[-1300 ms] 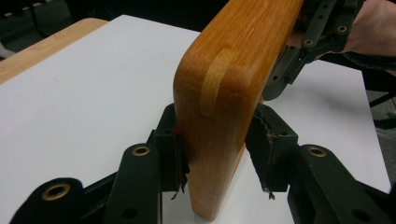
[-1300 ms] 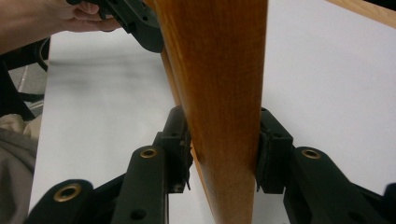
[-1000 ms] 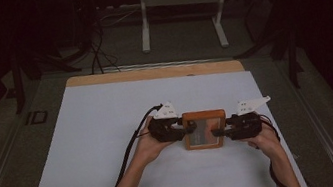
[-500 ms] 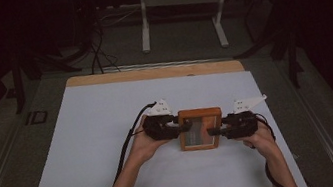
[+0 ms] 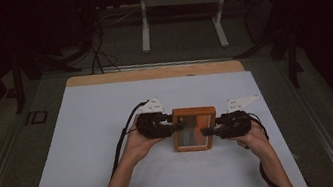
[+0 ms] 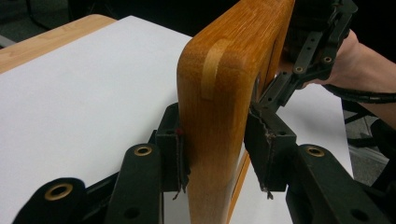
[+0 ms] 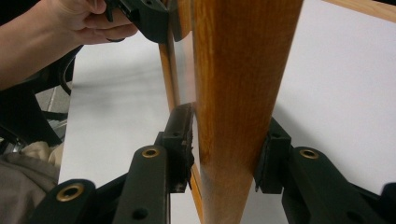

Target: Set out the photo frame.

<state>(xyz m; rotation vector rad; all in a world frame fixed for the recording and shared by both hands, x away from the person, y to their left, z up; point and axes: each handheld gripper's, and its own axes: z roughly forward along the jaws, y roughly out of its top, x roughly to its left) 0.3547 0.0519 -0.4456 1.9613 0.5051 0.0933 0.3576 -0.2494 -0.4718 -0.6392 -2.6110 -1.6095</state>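
High view: we see both forearms coming in low, left hand-held gripper [image 5: 171, 123] clamped on left edge of wooden frame [image 5: 194, 128], right hand-held gripper [image 5: 209, 130] clamped on right edge. Frame sits between them over white sheet [image 5: 90, 136] on table [image 5: 151, 72]. Further back, dim floor with metal stand [image 5: 180, 5]. Pretty dark back there.

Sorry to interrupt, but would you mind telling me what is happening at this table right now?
A person holds a wooden frame between two handheld grippers, over a white sheet that covers the table. The left gripper clamps the frame's left side and the right gripper its right side. In both gripper views the jaws press on the wood.
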